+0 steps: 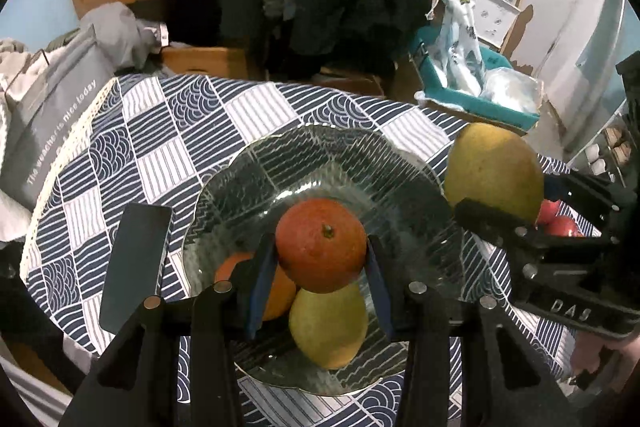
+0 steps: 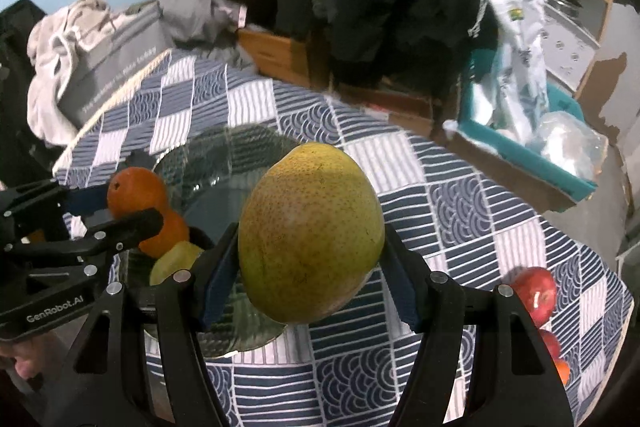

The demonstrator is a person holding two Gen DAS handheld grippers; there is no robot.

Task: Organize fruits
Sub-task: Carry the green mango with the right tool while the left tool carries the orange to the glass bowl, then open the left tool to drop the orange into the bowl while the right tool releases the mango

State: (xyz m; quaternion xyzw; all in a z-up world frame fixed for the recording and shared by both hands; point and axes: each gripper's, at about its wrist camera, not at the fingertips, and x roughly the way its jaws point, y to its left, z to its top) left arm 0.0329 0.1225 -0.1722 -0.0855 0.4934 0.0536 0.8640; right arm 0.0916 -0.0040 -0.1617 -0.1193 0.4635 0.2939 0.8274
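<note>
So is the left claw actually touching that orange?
Touching: the left wrist view shows both blue pads of the left claw pressed against the orange.

my left tool [image 1: 321,269] hides half the orange [image 1: 276,291]; the apples [image 1: 558,221] sit mostly behind my right tool [image 1: 496,215]; the bag's print [image 2: 116,81] is blurred.

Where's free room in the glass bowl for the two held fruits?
Glass bowl: far half is bare, up to the far rim. Near side is crowded: orange and pear sit touching there, with the left gripper holding its fruit right above them.
</note>
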